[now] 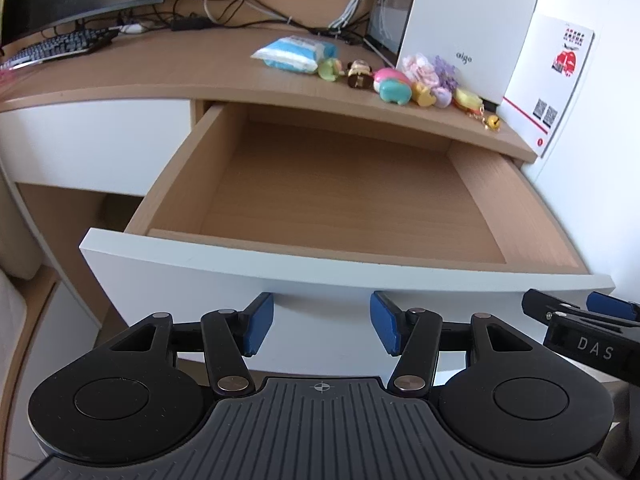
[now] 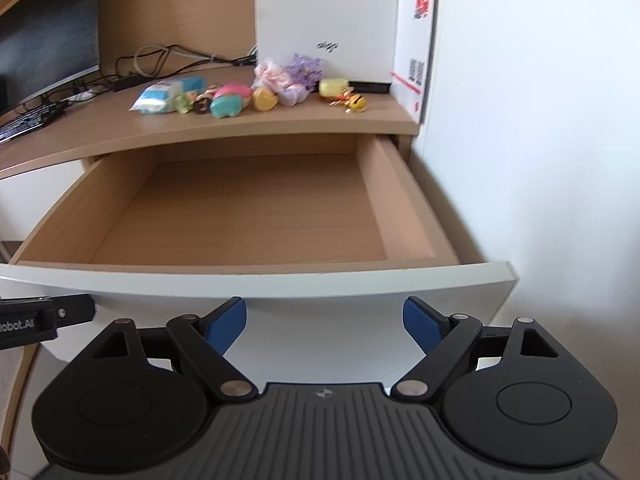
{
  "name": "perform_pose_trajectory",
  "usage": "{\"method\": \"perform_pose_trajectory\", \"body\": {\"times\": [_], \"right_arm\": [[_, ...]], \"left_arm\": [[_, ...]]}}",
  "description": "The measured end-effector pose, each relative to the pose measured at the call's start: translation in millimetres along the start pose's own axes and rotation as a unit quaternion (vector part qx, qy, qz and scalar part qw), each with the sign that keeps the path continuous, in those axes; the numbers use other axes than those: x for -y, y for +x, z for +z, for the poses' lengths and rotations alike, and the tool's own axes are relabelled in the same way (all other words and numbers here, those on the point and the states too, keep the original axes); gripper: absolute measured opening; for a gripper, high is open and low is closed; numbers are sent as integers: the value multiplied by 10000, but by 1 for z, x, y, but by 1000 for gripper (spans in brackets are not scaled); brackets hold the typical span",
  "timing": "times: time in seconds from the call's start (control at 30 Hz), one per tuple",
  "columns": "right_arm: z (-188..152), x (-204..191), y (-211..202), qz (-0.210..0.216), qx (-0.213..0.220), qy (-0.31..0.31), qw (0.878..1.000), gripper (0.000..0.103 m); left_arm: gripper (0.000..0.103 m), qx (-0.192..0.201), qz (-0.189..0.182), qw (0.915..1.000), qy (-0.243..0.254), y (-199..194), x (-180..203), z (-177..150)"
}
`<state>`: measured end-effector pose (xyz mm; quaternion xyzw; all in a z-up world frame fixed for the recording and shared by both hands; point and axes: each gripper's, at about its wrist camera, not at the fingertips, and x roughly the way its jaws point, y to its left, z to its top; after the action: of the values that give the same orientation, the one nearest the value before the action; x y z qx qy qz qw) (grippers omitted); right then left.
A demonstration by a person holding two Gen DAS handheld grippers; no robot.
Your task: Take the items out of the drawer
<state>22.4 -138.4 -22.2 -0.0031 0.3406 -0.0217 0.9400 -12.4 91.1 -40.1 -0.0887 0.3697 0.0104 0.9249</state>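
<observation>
Both grippers hung empty before a bare drawer

The left gripper stood part-spread and the right gripper spread wider, neither pinching anything, both just short of the white drawer front. Beyond it the drawer lay pulled out with nothing visible inside; the items sat in a row on the desk top behind. The step left seemed to be closing it: push squarely on the front, keeping pads off the rim
</observation>
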Motion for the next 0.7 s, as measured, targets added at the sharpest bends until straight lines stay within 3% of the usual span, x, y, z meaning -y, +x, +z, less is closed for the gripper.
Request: {"method": "perform_pose_trajectory", "body": {"times": [0.07, 0.2, 0.27, 0.7], "right_arm": [[6, 2, 4, -14, -13, 36, 10000, 86], [18, 4, 13, -51, 38, 113, 9999, 86], [26, 2, 20, -14, 54, 108, 9999, 86], [42, -13, 64, -28, -41, -170, 9998, 86]], "left_arm": [[61, 34, -25, 10000, -28, 3, 2, 5], [84, 44, -177, 9998, -102, 18, 7, 18], [90, 84, -227, 9996, -131, 27, 10, 23], [92, 252, -15, 9996, 80, 67, 18, 55]]}}
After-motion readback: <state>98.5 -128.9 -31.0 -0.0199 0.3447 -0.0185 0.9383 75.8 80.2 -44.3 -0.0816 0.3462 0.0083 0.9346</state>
